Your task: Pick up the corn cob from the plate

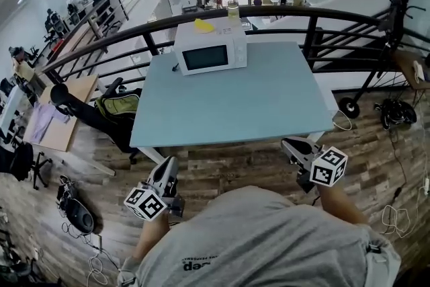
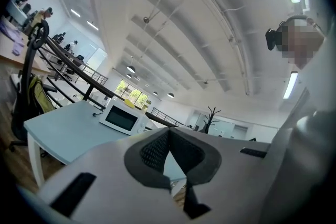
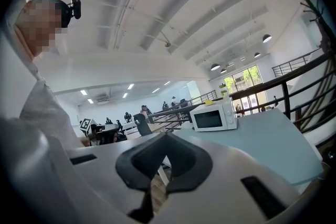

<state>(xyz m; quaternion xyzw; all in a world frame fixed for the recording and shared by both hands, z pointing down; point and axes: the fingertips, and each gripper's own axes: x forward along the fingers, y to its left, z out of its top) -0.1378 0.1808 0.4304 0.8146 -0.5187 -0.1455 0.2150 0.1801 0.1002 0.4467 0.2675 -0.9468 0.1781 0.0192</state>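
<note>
No plate and no corn cob can be made out in any view. A white microwave [image 1: 210,49] stands at the far edge of the pale blue table [image 1: 269,104], and a small yellow thing [image 1: 203,25] lies on top of it; what it is I cannot tell. My left gripper [image 1: 168,165] is held below the table's near edge at the left, its jaws together and nothing between them. My right gripper [image 1: 291,145] hovers by the table's near right corner, likewise shut and empty. Both gripper views look level across the table toward the microwave [image 2: 122,118] [image 3: 212,117].
A bottle [image 1: 232,10] stands behind the microwave. A black railing [image 1: 316,17] runs behind the table. A black chair and a green bag [image 1: 117,104] sit left of the table. A wheel [image 1: 349,106] and cables lie on the wooden floor at the right.
</note>
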